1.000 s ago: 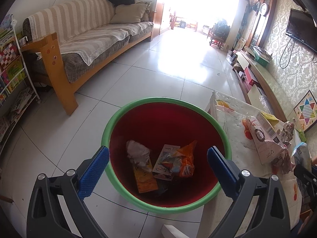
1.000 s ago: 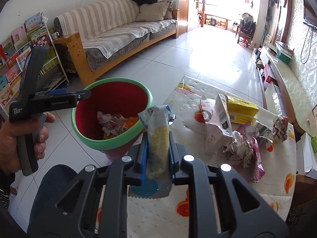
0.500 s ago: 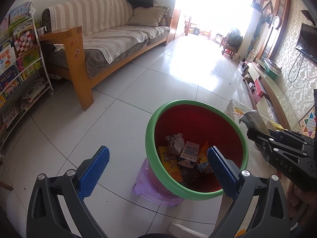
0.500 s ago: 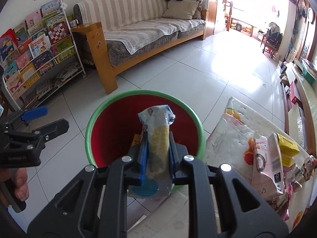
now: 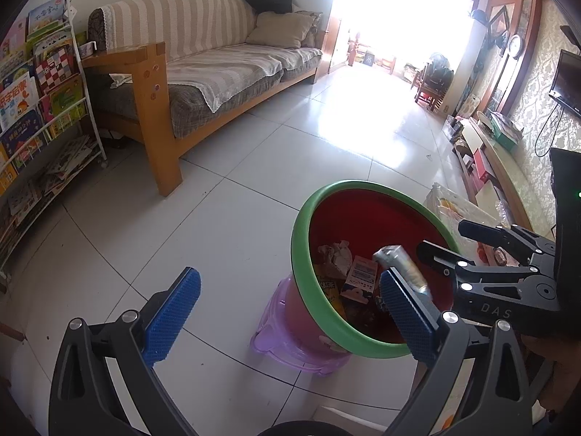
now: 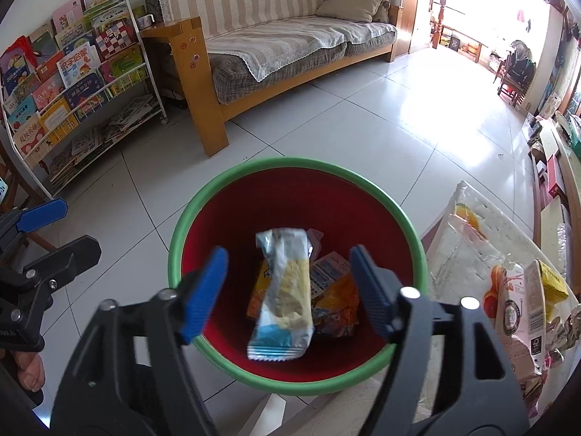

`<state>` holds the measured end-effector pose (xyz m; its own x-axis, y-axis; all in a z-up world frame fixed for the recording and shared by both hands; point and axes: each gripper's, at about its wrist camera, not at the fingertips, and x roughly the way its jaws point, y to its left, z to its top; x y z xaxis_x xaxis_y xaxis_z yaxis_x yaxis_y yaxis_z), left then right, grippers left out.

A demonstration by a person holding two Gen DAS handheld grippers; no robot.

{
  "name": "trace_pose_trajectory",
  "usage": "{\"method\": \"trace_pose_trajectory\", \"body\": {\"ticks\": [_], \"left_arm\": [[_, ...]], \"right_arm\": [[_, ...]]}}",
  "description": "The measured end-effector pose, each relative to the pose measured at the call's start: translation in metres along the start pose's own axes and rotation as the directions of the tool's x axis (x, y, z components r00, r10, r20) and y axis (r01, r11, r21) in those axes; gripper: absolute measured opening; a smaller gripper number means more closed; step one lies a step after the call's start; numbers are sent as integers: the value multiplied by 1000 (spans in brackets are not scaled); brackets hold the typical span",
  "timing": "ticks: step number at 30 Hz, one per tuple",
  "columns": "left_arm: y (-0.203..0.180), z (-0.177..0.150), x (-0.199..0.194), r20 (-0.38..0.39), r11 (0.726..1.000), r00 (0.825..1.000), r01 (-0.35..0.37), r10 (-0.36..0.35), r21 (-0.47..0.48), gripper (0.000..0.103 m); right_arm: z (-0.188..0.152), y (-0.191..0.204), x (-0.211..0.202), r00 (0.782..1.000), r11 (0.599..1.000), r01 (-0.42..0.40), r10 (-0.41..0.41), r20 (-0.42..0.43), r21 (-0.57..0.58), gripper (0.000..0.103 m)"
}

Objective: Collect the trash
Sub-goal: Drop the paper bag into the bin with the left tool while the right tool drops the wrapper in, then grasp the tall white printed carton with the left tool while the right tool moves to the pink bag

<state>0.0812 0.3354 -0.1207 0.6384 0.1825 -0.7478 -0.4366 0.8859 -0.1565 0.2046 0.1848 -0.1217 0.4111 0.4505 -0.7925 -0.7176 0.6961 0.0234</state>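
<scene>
Snack wrapper [image 6: 281, 296], silver-blue with a yellow panel, is between the spread blue pads [image 6: 203, 292] of the right gripper [image 6: 287, 290], touching neither, over the mouth of the bin. Right wrist view slightly blurred on it; whether it is resting on anything cannot be told. From the left wrist view the same wrapper [image 5: 401, 265] shows tilted, above the bin interior, just ahead of the right gripper [image 5: 441, 241], whose jaws stand apart.

Red bin with green rim [image 6: 225, 189] directly below. Inside: orange packets [image 6: 336, 309], a blue-and-white printed box [image 6: 326, 278], crumpled white paper [image 5: 336, 250]. The bin [image 5: 301, 250] sits on a translucent purple stool [image 5: 276, 330] on white floor tiles.

Left gripper [image 5: 287, 312] is to the left of the bin, jaws wide apart, nothing between them; its right pad [image 5: 406, 316] overlaps the bin rim in view.

Right of the bin: table with a fruit-print plastic cover [image 6: 468, 254], carrying a pink-white carton [image 6: 519, 312], a yellow box [image 6: 553, 285] and crumpled wrappers [image 6: 566, 330] at the far edge.

Beyond: wooden-framed sofa with striped throw [image 6: 276, 32], white wire rack of children's books [image 6: 72, 72]
</scene>
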Motion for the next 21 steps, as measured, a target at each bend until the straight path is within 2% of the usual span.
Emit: {"method": "trace_pose_trajectory", "body": {"ticks": [8, 14, 21], "left_arm": [[-15, 2, -2, 3, 1000, 1000, 10, -10, 22, 95], [-52, 2, -3, -5, 996, 999, 52, -52, 74, 95], [-118, -6, -1, -34, 979, 992, 122, -118, 161, 95]], "right_arm": [[-3, -10, -28, 998, 999, 30, -29, 58, -18, 98], [-25, -37, -65, 993, 997, 73, -73, 96, 3, 98], [-83, -92, -107, 984, 986, 153, -159, 85, 65, 98]]}}
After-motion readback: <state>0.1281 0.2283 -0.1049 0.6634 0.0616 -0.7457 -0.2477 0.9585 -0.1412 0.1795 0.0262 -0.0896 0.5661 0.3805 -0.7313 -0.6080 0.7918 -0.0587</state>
